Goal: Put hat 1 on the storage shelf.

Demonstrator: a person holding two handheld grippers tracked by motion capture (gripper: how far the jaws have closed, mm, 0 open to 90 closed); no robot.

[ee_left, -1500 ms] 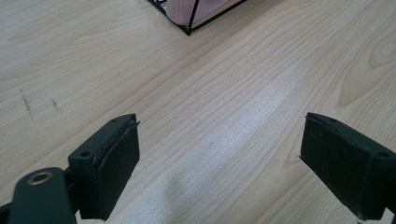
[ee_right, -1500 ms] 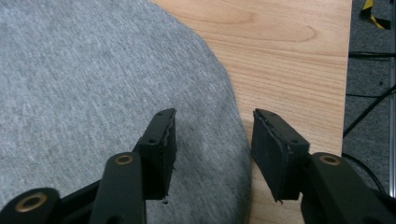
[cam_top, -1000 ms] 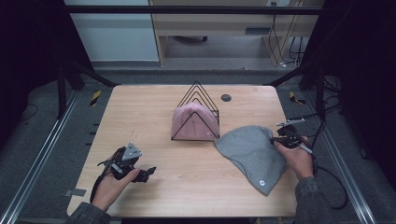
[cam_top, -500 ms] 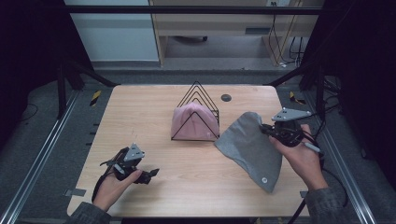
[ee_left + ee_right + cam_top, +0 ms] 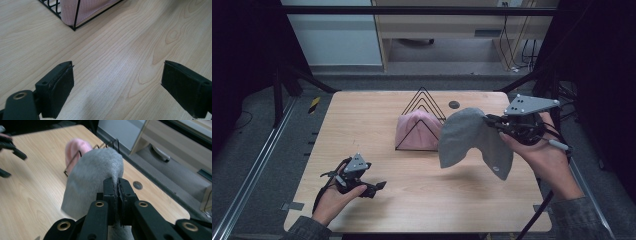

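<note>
My right fingers [image 5: 488, 121] pinch the grey hat [image 5: 467, 137], hanging just right of the wire rack [image 5: 424, 107]; left fingers [image 5: 379, 186] wide, farther off.

Grey beanie [image 5: 474, 140] hangs draped above the table, beside the wire rack [image 5: 422, 102].

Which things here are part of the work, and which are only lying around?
Part of the work:
grey hat, pinched in the right gripper
wire rack
pink hat in the rack

Only lying around:
left gripper, open and empty
small dark disc
</note>
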